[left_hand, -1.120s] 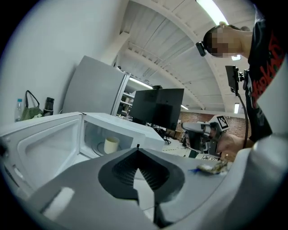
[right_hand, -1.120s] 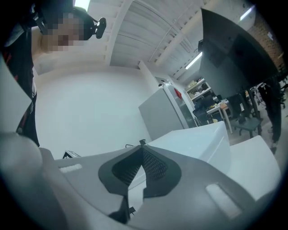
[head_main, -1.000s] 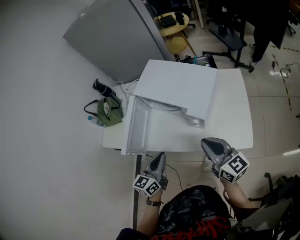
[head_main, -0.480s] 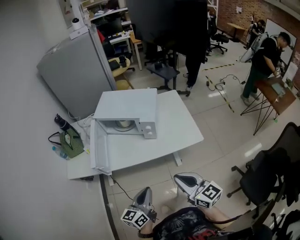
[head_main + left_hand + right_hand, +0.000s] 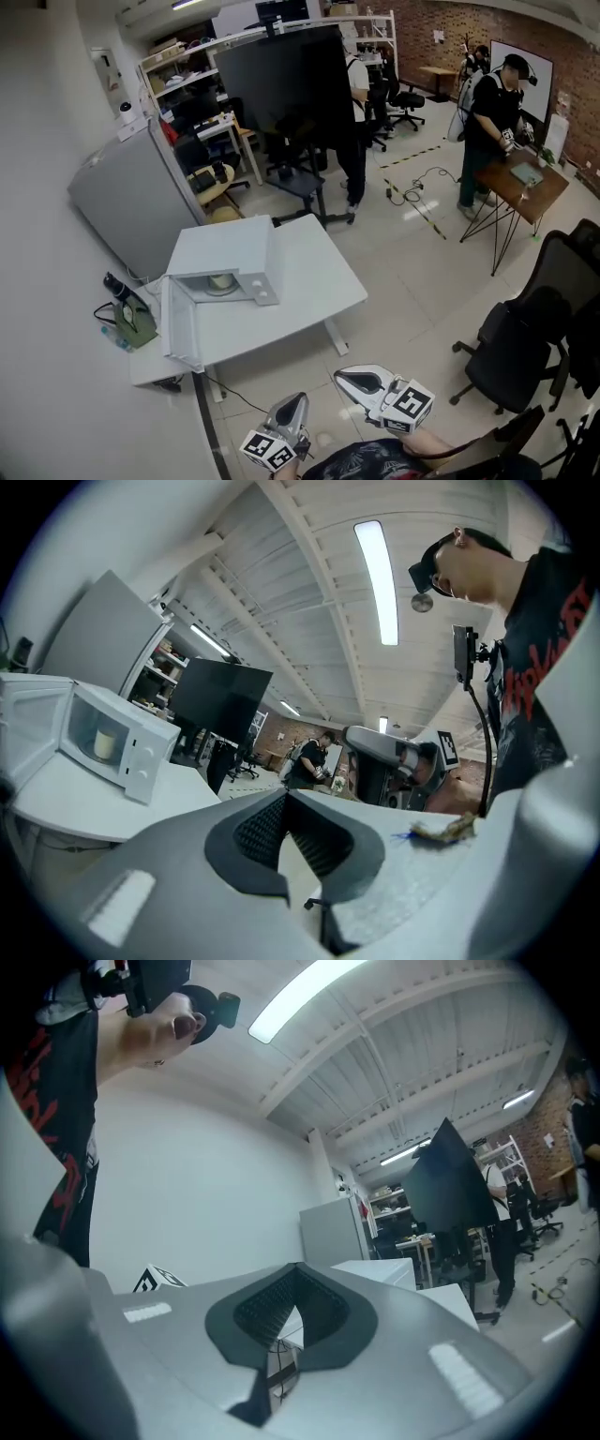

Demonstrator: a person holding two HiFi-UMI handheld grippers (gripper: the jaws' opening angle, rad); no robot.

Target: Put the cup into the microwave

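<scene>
One pale, cylindrical cup (image 5: 222,280) stands inside the single microwave (image 5: 230,251), whose door (image 5: 178,323) hangs open to the left, on the counter (image 5: 300,292). The cup lies well apart from the two claws, far and left of them. The left claw (image 5: 296,400) and the right claw (image 5: 349,378), near the person, are both clenched on nothing.

The cup (image 5: 221,280) sits in the microwave (image 5: 230,251) on the table (image 5: 309,281), with a bag (image 5: 137,323) left of it.

Matt white microwave (image 5: 223,249), glossy tiled floor (image 5: 405,264)
</scene>
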